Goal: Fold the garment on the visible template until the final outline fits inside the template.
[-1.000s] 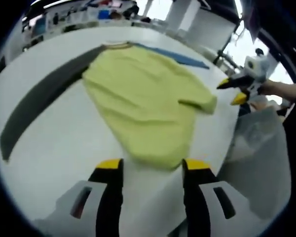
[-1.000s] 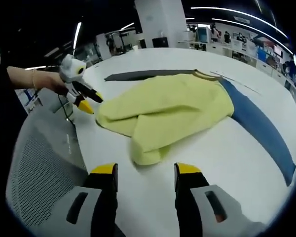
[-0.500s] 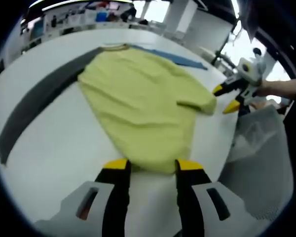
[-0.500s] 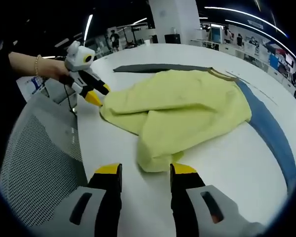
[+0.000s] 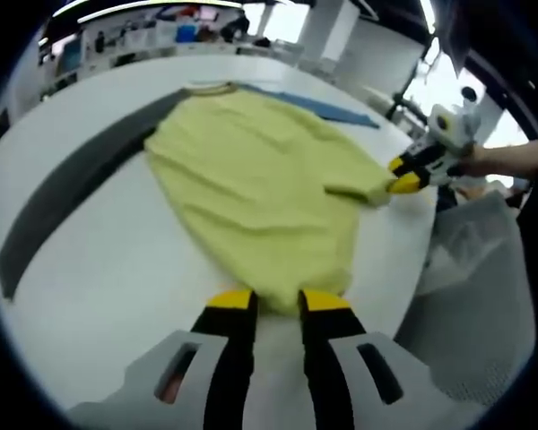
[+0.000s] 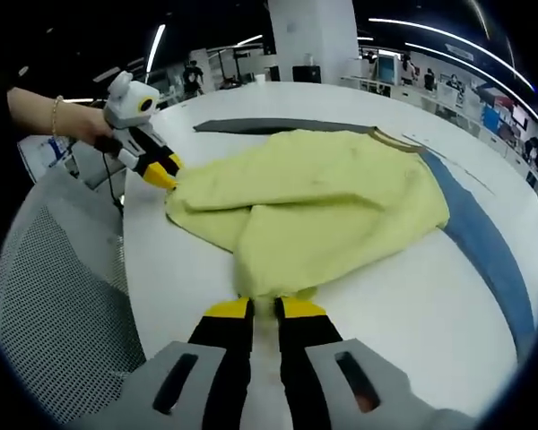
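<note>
white table (image 5: 90, 260), yellow garment (image 5: 251, 179) hem pinched in both closed tools, left (image 5: 272, 300) and right (image 6: 260, 308)

**A:** quick count, what's laid out on the white table (image 5: 90, 269)?

**B:** One yellow-green garment (image 5: 260, 179) is seen, spread in the middle of the table. Two template strips are counted beside it: one dark grey strip (image 5: 72, 179) along one edge of the garment, one blue strip (image 6: 484, 242) along the other.

**A:** and tools?

**B:** Two grippers are counted, each with two yellow-tipped jaws: the left gripper (image 5: 273, 300) at one corner of the garment, the right gripper (image 6: 264, 309) at another. One mesh chair (image 6: 54, 287) is spotted just off the table edge nearest the garment.
</note>
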The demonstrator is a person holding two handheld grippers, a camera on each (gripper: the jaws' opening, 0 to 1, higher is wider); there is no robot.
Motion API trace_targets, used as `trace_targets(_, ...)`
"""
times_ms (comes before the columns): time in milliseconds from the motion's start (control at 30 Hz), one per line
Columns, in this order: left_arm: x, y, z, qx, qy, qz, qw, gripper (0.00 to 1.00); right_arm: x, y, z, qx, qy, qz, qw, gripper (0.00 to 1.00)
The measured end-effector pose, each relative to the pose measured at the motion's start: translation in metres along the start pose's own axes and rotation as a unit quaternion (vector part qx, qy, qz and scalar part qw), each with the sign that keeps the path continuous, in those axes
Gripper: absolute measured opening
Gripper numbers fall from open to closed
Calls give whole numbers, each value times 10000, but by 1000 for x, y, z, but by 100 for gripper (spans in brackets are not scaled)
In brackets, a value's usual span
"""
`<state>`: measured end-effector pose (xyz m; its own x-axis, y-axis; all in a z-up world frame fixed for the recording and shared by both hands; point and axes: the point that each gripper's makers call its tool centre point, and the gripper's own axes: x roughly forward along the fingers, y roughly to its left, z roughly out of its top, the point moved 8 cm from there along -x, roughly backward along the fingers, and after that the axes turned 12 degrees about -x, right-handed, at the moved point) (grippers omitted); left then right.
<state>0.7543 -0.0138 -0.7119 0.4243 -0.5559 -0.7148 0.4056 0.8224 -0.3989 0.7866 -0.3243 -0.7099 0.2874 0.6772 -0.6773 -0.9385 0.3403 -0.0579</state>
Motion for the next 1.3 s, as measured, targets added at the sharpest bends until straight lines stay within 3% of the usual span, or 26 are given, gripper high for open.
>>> trace_targets(167,-2,0,1,-98,-47,4,9999,1,-5,-1,1,112,-80,-57,9999,4)
trace_targets(633,-21,1,12,-113,-192,87,9997,1,-46,-12,4,439,-288,-454,9976,4)
trace_targets(933,-29,-13,24,-94,-211,37,9997,1,-64,-11,5,542,-317,-558,9965,4)
trace_targets(1067,-33,-19,28,-118,-146,2,9998,1,-68,-11,4,417,-139,-555,9975,4)
trace_targets(1300,-34,-19,26,-178,48,-3,9998,1,-70,-6,1,-22,529,-320,9981,4)
